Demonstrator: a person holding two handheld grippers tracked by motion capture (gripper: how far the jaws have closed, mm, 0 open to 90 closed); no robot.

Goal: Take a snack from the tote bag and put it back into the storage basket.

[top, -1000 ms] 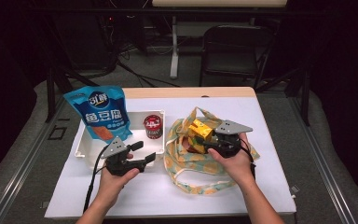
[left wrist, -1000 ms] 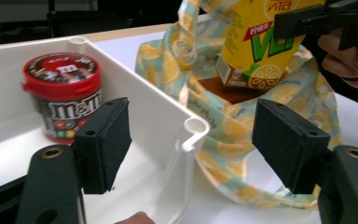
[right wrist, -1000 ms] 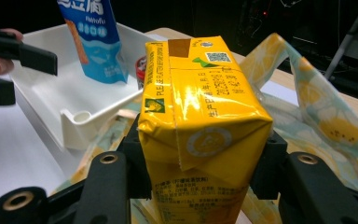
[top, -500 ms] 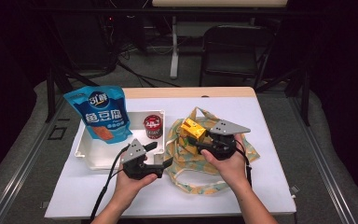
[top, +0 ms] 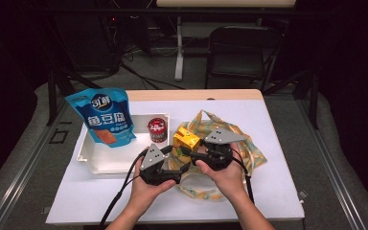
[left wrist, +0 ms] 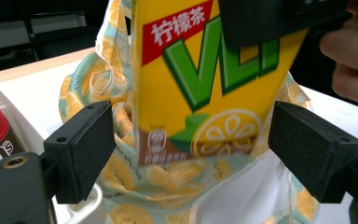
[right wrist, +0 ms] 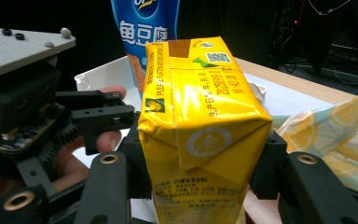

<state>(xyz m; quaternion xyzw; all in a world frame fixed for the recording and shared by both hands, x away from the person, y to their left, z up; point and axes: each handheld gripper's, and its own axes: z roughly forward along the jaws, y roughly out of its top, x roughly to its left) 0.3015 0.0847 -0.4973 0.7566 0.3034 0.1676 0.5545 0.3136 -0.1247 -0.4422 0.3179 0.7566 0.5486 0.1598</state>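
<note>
1. Surface (top: 278, 191) is covered in white with a pale wooden strip along its far edge, under bright light, while the room around it lies dark.
2. Behind the surface, toward 12 o'clock, a black folding chair (top: 242, 52) and a pale post stand on a grey floor; cables trail in the shadows at 11 o'clock.
3. A white tray (top: 96, 160) sits at 9 o'clock from the middle of the surface. A blue snack bag (top: 103, 120) leans at its far left and a red-lidded can (top: 157, 129) stands at its right end.
4. A lemon-print cloth bag (top: 249, 148) lies crumpled at 3 o'clock from the tray, spreading under both hands.
5. The yellow lemon-tea carton (top: 187, 139) is held just above the cloth bag, at 3 o'clock from the can.
6. The right tool (top: 194, 152) is clamped on the carton: in the right gripper view its two black pads press the carton's sides.
7. The left tool (top: 179, 165) stands apart; its jaws have just been opening. In the left gripper view the carton's printed face sits beyond and between the two pads with a clear gap on each side.
8. Cut off or unclear: the carton's top runs out of the left gripper view, the can shows there as a sliver at 9 o'clock, and the snack bag's print is cropped in the right gripper view. Whether the carton's lower end touches the cloth bag cannot be told.
</note>
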